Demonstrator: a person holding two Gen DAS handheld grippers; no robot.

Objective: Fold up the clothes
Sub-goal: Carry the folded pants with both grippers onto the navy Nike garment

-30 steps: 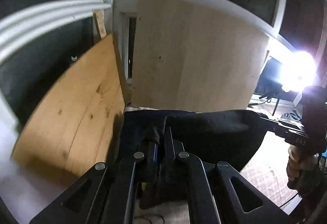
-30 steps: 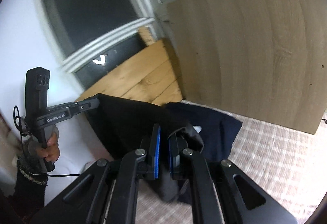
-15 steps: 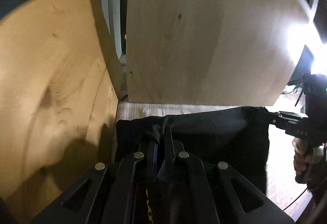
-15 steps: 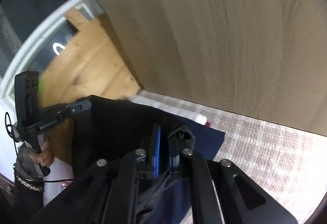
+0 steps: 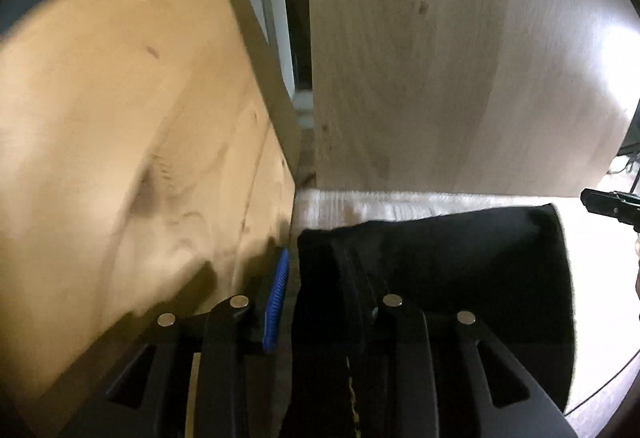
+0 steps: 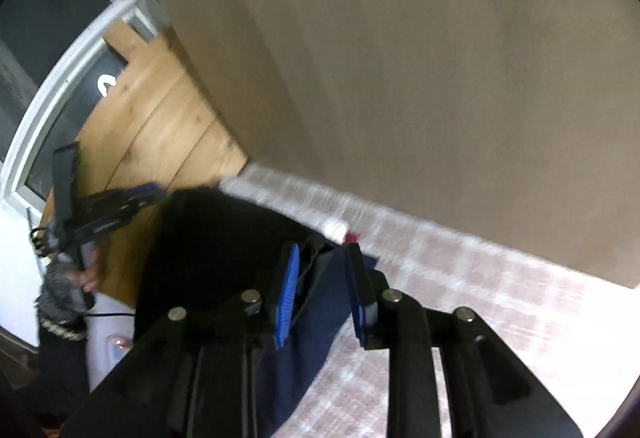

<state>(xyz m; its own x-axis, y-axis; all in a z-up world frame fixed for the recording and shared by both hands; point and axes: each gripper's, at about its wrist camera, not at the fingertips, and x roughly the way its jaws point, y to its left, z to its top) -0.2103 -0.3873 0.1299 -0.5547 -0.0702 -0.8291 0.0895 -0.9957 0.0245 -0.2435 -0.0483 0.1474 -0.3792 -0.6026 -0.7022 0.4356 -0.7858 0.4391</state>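
1. Black garment lying on the checked pale cloth close to the two leaning wooden boards, far edge running level from left to right.
2. Beneath it, a navy garment spread flat, its corner poking out toward the light board.
3. Left gripper with jaws spread wide: blue pad of one finger bare and clear of the fabric, opposite finger lost against black cloth, so contact there impossible to call.
4. Right gripper likewise parted, both blue pads exposed, a fold of dark fabric sitting in the gap but pinched by neither.
5. Seen from the right wrist, left gripper's fingertips right at the garment's far-left corner; whether touching or just beside, too blurred to say.
6. Golden plank board hard by the left gripper; pale veneer board standing behind the cloth.
7. Judged progress: one lay-down of the black piece apparently done, both grips let go; smoothing, further folds to reduce it, and possibly the navy piece underneath, likely left to do.
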